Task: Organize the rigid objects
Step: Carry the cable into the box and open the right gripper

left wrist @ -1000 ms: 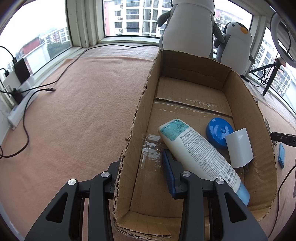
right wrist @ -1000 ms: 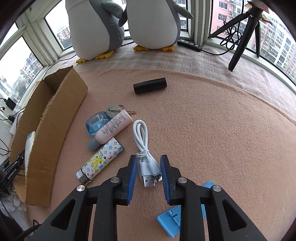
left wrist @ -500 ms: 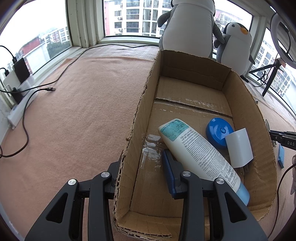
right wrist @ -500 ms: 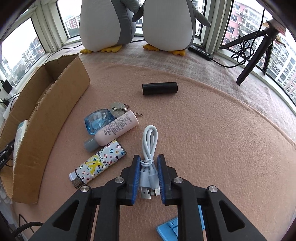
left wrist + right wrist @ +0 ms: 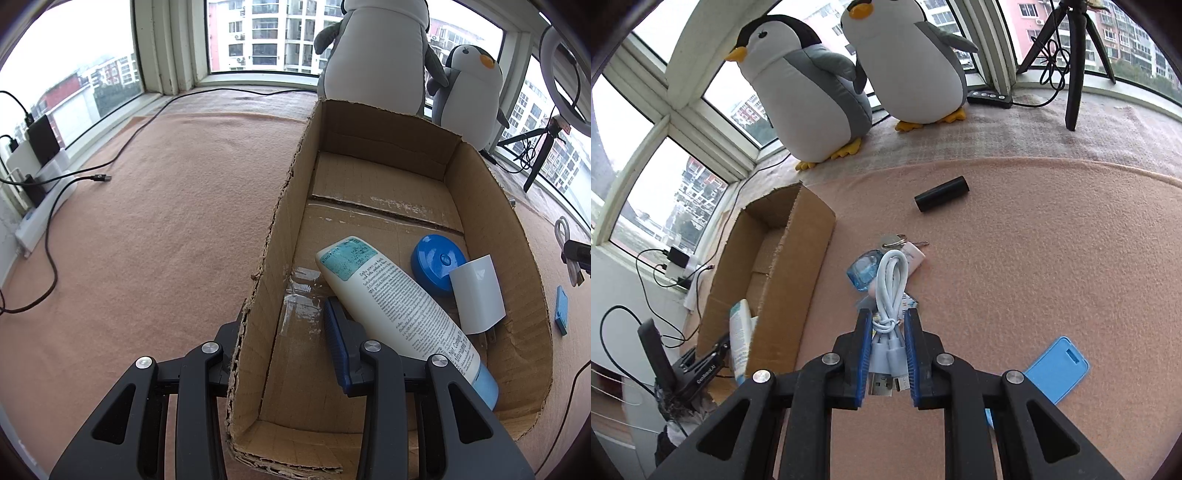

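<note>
A cardboard box (image 5: 491,206) holds a white lotion bottle (image 5: 399,306), a blue round lid (image 5: 436,262) and a white charger (image 5: 478,295). My left gripper (image 5: 280,332) stands open astride the box's left wall, one finger outside and one inside. My right gripper (image 5: 887,315) is shut on a bundled white USB cable (image 5: 892,280), held up off the carpet. Beneath the cable lie a small blue bottle (image 5: 862,273), a pink tube (image 5: 916,256), keys (image 5: 894,240) and a partly hidden patterned case (image 5: 910,301). A black cylinder (image 5: 942,194) lies farther off, and the box (image 5: 798,258) sits to the left.
Two penguin plush toys (image 5: 820,99) stand by the windows behind the box. A tripod (image 5: 1071,66) is at the back right. A blue flat holder (image 5: 1056,369) lies right of my right gripper. A power strip with cables (image 5: 44,206) runs along the left wall.
My right gripper shut on the white USB cable and lifted it off the carpet, its view swinging toward the box. The left gripper and the box's contents have not moved.
</note>
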A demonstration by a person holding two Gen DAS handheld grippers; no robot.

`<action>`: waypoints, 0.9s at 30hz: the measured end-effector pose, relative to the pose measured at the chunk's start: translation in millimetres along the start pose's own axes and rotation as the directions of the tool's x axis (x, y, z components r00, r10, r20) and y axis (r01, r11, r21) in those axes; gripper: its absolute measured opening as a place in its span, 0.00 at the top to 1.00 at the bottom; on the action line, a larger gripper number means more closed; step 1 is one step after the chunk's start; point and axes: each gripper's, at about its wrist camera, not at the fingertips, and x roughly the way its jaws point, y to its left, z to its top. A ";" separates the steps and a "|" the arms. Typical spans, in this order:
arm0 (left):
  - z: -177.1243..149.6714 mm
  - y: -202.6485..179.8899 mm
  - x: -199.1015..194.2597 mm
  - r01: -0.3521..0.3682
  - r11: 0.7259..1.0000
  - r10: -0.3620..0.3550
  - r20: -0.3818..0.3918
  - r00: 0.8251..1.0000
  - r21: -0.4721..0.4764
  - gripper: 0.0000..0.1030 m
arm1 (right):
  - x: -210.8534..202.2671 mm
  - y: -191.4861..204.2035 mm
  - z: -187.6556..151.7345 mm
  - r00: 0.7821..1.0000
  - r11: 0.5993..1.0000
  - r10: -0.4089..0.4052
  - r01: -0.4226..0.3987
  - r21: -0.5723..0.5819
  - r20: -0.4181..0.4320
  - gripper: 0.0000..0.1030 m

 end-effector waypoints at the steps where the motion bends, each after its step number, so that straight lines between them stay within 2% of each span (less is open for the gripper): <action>1: -0.1 -0.2 0.0 0.001 1.000 -0.001 0.000 1.000 0.000 0.65 | -1.6 8.2 2.4 1.000 1.000 0.021 -0.021 -0.007 0.005 0.85; 7: 0.0 -0.3 0.0 0.000 1.000 0.000 0.000 1.000 -0.001 0.65 | 0.6 64.3 8.1 0.997 0.991 0.072 -0.070 -0.116 0.016 0.85; 18: 0.0 0.3 0.0 0.000 1.000 0.000 0.000 1.000 -0.001 0.65 | 40.3 139.5 -7.6 0.997 0.949 0.071 -0.079 -0.304 -0.038 0.84; 19: -0.1 0.2 0.0 0.001 1.000 -0.001 0.000 1.000 -0.001 0.65 | 42.1 143.1 -8.8 0.996 0.943 0.071 -0.082 -0.322 -0.045 0.79; 20: -0.1 0.2 0.0 0.001 1.000 -0.001 0.000 1.000 -0.001 0.65 | 43.5 146.3 -10.6 0.996 0.939 0.069 -0.082 -0.335 -0.049 0.63; 21: 0.0 0.1 -0.2 0.001 1.000 -0.001 0.000 1.000 -0.002 0.65 | 42.5 148.1 -12.2 0.997 0.936 0.064 -0.073 -0.344 -0.038 0.53; 22: 0.0 -0.4 -0.2 0.001 1.000 -0.001 0.000 1.000 -0.001 0.65 | 40.4 148.8 -13.6 0.998 0.935 0.057 -0.060 -0.351 -0.020 0.38; 23: -0.1 -0.7 -0.3 0.001 1.000 -0.001 0.001 1.000 -0.001 0.65 | 38.1 149.1 -14.7 0.999 0.933 0.051 -0.050 -0.356 -0.006 0.35; 27: 0.3 -0.9 -1.8 0.001 1.000 -0.001 0.002 1.000 -0.002 0.65 | 31.2 142.9 -15.3 0.999 0.936 0.033 -0.029 -0.350 0.005 0.34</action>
